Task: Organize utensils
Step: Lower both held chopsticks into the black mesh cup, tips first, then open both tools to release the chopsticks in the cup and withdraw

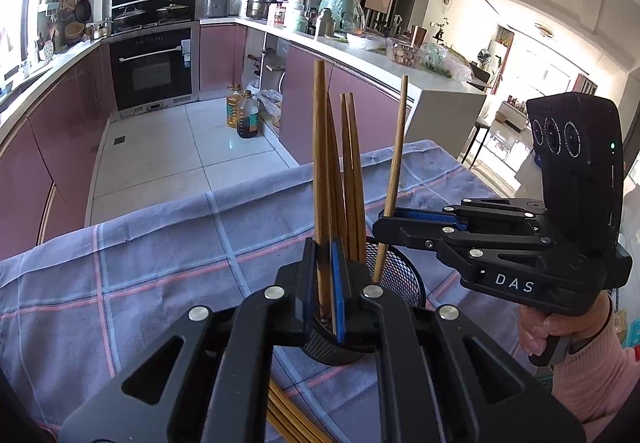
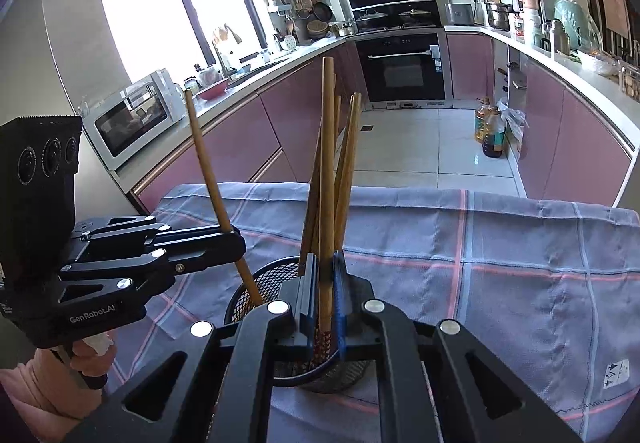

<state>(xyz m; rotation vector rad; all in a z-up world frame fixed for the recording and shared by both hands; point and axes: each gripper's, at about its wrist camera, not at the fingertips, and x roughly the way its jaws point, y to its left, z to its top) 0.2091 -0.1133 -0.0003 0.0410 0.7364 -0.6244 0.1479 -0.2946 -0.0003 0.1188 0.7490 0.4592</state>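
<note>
mesh holder [image 1: 400, 275] on the cloth-covered worktop [image 1: 160, 251] already has several chopsticks [image 1: 352, 179] standing in it. left claw [image 1: 326, 283] clamped nearly shut on one chopstick [image 1: 320, 163], lower end over the holder mouth. right claw [image 2: 324, 283] likewise pinched on another chopstick [image 2: 327, 179], tip inside the rim. both look close to release. loose chopsticks [image 1: 288, 419] lie on the cloth, so more to go.

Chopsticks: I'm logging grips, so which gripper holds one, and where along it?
Each holds one wooden chopstick low on its shaft, above the black mesh holder: left gripper one chopstick, right gripper another.
</note>
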